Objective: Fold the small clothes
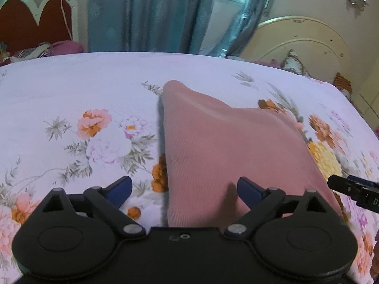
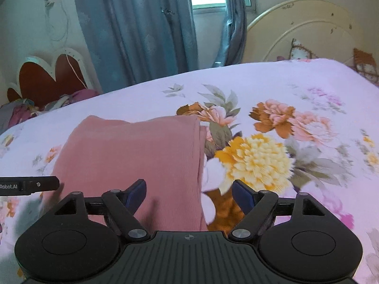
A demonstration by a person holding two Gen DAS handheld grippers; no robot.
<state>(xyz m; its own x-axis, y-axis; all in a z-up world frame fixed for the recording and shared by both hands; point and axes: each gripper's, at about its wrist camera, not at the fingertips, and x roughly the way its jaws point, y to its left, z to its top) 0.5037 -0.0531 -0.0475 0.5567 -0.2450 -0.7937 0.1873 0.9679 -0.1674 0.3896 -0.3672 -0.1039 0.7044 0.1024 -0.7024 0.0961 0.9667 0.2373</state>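
Two grippers, left gripper [image 1: 184,190] and right gripper [image 2: 189,193], gape over one pink garment [image 1: 227,156]

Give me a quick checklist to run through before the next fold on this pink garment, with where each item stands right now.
1. Left gripper open: ok, jaws spread, nothing held.
2. Right gripper open: ok, jaws spread, nothing held.
3. Pink garment lying flat on the floral bedsheet: ok, though one faint ridge crosses its far part.
4. Each gripper lined up on a near edge: ok, left straddles the left edge, right the right edge.
5. Layers aligned at the right edge: not ok, a lower layer peeks out slightly.
6. Near hem position: cannot tell, hidden under both gripper bodies.
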